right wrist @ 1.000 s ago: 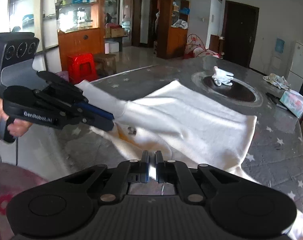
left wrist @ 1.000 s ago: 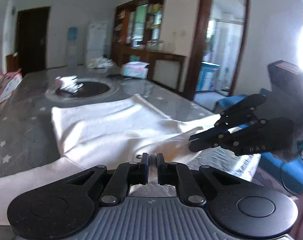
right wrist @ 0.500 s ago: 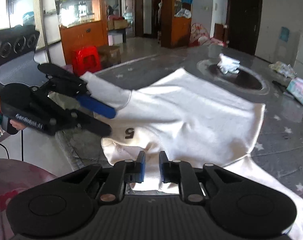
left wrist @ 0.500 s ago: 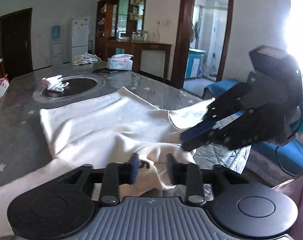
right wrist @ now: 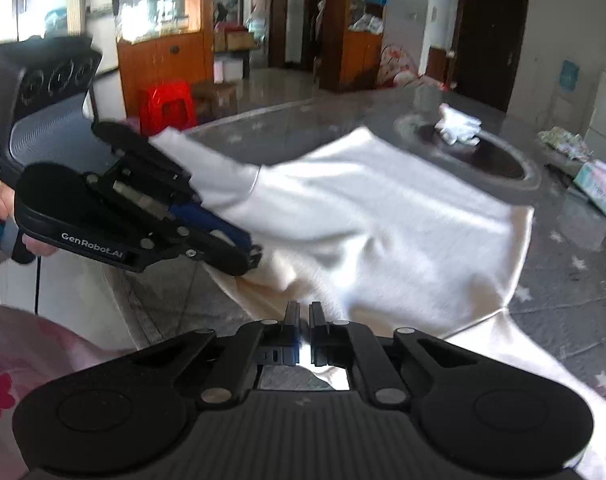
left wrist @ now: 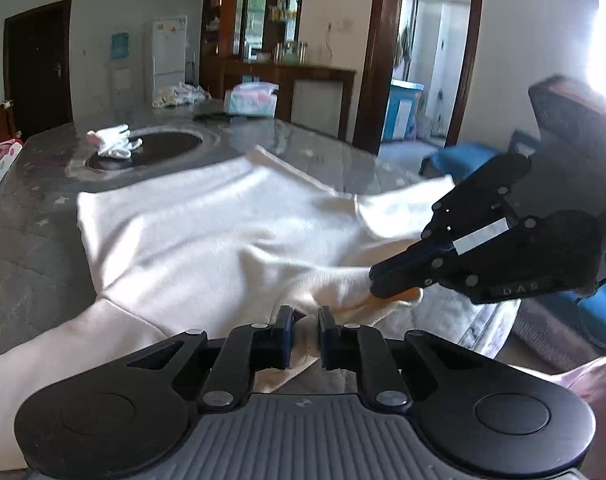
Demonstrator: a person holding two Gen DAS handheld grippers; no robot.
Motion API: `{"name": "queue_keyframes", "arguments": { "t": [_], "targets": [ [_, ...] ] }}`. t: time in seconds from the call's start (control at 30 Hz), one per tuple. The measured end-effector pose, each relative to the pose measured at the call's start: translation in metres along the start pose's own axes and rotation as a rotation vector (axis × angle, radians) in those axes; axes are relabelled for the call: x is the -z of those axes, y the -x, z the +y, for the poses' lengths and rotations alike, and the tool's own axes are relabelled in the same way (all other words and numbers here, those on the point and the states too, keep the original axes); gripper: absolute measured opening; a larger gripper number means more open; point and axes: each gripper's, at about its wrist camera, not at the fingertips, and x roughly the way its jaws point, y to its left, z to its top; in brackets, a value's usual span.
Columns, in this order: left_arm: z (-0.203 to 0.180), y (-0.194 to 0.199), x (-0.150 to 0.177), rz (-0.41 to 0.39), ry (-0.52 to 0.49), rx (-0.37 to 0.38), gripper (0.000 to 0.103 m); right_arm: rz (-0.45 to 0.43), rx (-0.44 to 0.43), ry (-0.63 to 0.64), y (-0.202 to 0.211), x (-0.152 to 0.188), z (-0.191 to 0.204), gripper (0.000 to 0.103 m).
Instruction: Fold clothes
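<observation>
**Both grippers pinching the near edge of the garment**

The left gripper [left wrist: 304, 334] and the right gripper [right wrist: 304, 330] are each clenching the near edge of the cream sweatshirt [left wrist: 223, 232] (collar side, I judge). Beyond them it is lying mostly flat on the grey table [left wrist: 31, 216], sleeves spreading out, so most folding is remaining.

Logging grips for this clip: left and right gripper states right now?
Left gripper: shut on the garment, fabric between its fingers.
Right gripper: shut on the garment's near edge.
</observation>
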Motion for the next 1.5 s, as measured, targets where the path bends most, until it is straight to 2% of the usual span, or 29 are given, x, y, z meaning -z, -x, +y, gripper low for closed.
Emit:
{"name": "queue_keyframes", "arguments": {
  "t": [0.1, 0.23, 0.33, 0.53, 0.67, 0.8, 0.83, 0.9, 1.03, 1.13, 1.33, 1.37, 1.5],
  "targets": [
    [0.003, 0.011, 0.002, -0.029, 0.013, 0.034, 0.014, -0.037, -0.023, -0.018, 0.018, -0.002, -0.005, 0.003],
    [0.003, 0.007, 0.011, 0.023, 0.019, 0.066, 0.015, 0.013, -0.041, -0.001, 0.018, 0.007, -0.004, 0.003],
    [0.001, 0.003, 0.013, 0.055, 0.015, 0.053, 0.019, 0.041, -0.034, 0.022, 0.012, 0.011, -0.001, 0.008],
    [-0.012, 0.009, -0.002, -0.007, -0.055, 0.041, 0.022, -0.01, -0.042, 0.044, 0.005, -0.004, 0.004, 0.015],
    [-0.017, -0.008, 0.0, 0.04, -0.109, 0.022, 0.022, 0.037, -0.065, 0.052, -0.017, -0.003, 0.009, 0.015],
    [-0.013, -0.021, 0.007, 0.075, -0.113, 0.008, 0.021, 0.054, -0.05, 0.038, -0.029, 0.007, 0.007, 0.014],
    [-0.012, -0.021, 0.007, 0.071, -0.108, 0.012, 0.019, 0.049, -0.052, 0.025, -0.027, 0.007, 0.005, 0.007],
    [-0.007, -0.018, 0.006, 0.055, -0.076, 0.018, 0.014, 0.035, -0.056, 0.0, -0.024, 0.006, 0.002, 0.003],
    [0.004, -0.004, 0.0, -0.018, 0.004, 0.048, 0.012, -0.016, -0.05, -0.04, -0.009, 0.002, -0.006, 0.002],
    [0.007, 0.006, -0.002, -0.06, 0.036, 0.086, 0.012, -0.024, -0.05, -0.037, -0.001, 0.001, -0.007, 0.001],
    [0.004, -0.002, 0.01, 0.006, 0.022, 0.097, 0.013, -0.005, -0.034, 0.0, 0.006, 0.005, -0.004, 0.004],
    [0.002, -0.002, 0.01, 0.008, 0.01, 0.091, 0.014, -0.005, -0.021, 0.017, 0.005, 0.006, -0.002, 0.009],
    [-0.007, 0.002, 0.008, -0.003, -0.068, 0.081, 0.015, 0.001, -0.017, 0.05, -0.001, 0.005, 0.002, 0.01]
  ]
}}
